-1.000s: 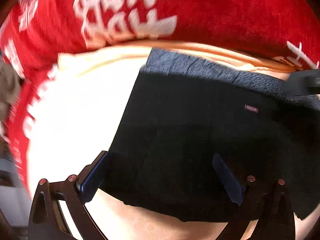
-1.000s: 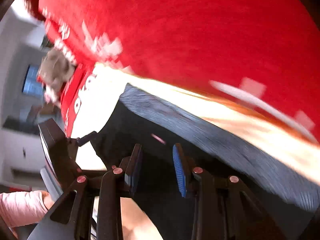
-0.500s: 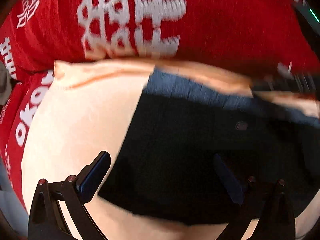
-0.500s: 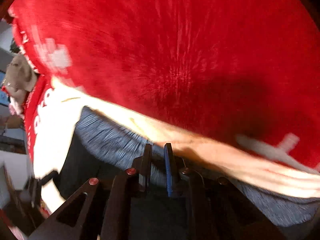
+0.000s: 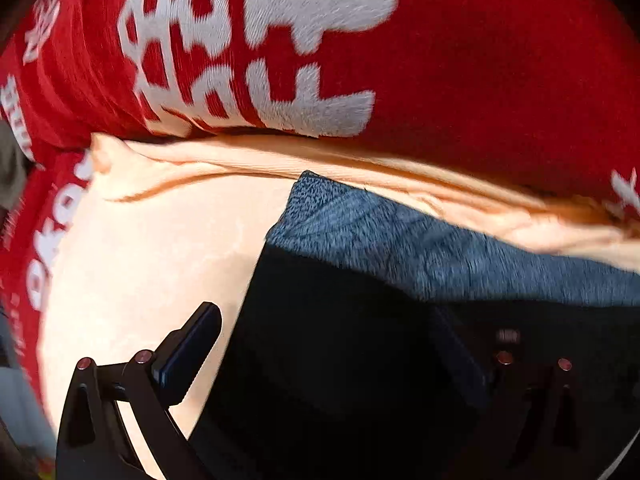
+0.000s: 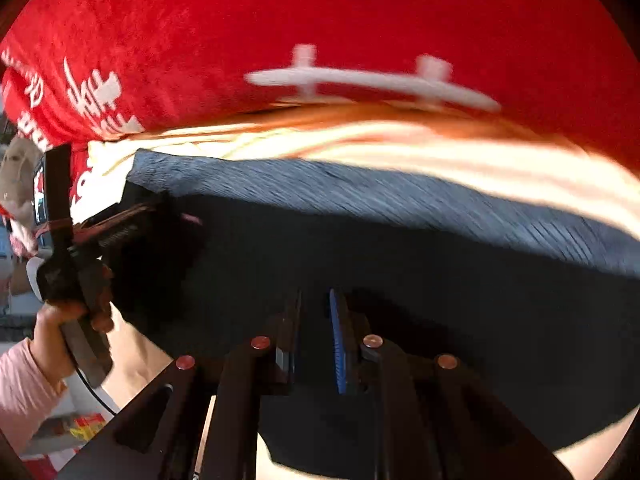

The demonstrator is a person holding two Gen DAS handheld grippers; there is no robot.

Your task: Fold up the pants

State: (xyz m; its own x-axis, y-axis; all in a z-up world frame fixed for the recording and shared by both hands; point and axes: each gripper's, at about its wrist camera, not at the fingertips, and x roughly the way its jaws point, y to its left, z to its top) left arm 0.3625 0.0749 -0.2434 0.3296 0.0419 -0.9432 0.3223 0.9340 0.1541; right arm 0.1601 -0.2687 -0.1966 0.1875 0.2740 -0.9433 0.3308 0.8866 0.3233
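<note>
The black pants [image 5: 360, 340] lie folded on a pale peach sheet [image 5: 152, 264], with a blue-grey lining strip [image 5: 400, 240] showing along their far edge. My left gripper [image 5: 324, 348] is open wide across the pants' left edge, one finger [image 5: 188, 356] over the sheet and the other over the black cloth. In the right wrist view my right gripper [image 6: 316, 340] hangs over the middle of the pants [image 6: 440, 300]. Its jaws are opening from a narrow gap, and no cloth shows pinched between them. The left gripper [image 6: 132, 216] is at the pants' left corner there, held by a hand [image 6: 60, 320].
A red blanket [image 5: 480, 60] with white characters fills the far side beyond the sheet, also in the right wrist view as the red blanket [image 6: 360, 20]. A pink sleeve [image 6: 20, 392] and clutter on the floor sit at the lower left. A grey object [image 5: 8, 168] lies at the left edge.
The pants sit lower in the left wrist view. The right gripper's jaws narrowed, then widened a little, and its view swung to take in the pants and the left gripper.
</note>
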